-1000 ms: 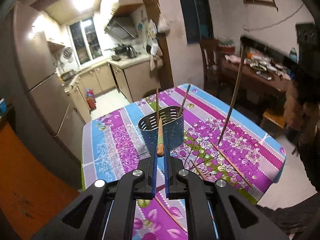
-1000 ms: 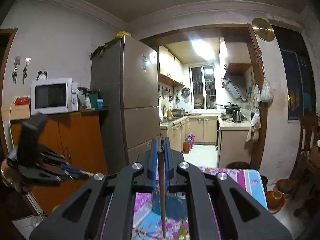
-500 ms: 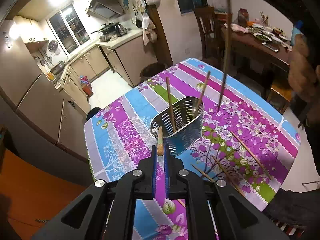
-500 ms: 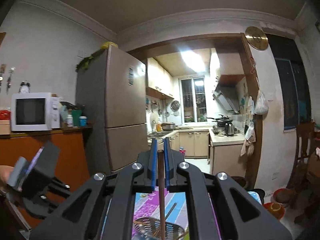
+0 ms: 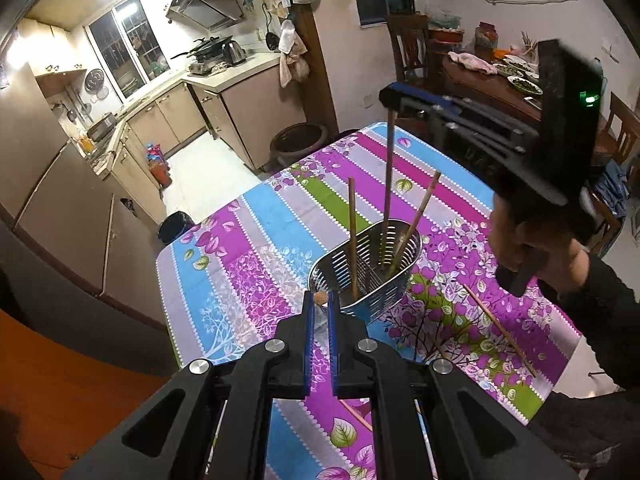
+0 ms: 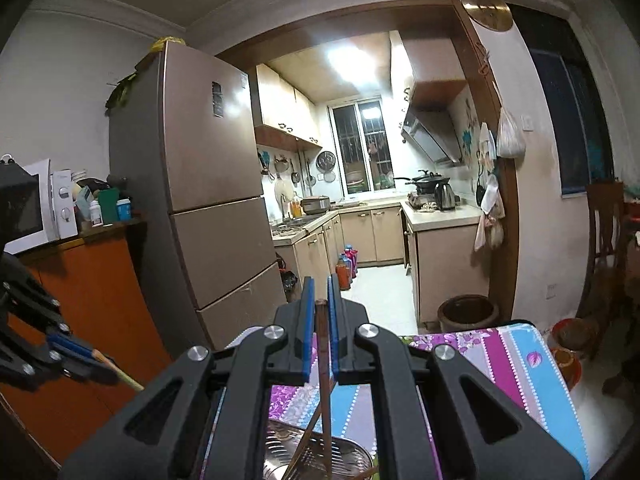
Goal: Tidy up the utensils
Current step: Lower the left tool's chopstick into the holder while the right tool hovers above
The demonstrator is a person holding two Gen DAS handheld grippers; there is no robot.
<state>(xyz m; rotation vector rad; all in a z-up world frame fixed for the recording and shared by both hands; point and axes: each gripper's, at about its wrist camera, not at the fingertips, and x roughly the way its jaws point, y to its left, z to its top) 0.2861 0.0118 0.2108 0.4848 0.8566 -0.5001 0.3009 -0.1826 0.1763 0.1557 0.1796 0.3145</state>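
A dark chopstick (image 5: 387,184), long axis vertical, tip in the metal caddy (image 5: 366,264) at frame centre, is clamped by the right hand-held gripper (image 5: 390,98); a second chopstick (image 5: 320,298), seen end-on, is pinched by the left hand-held gripper (image 5: 319,308).

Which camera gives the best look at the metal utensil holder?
The left wrist view: the whole utensil holder shows from above on the tablecloth, with chopsticks standing in it. The right wrist view catches only part of its rim at the bottom, behind the right hand-held gripper.
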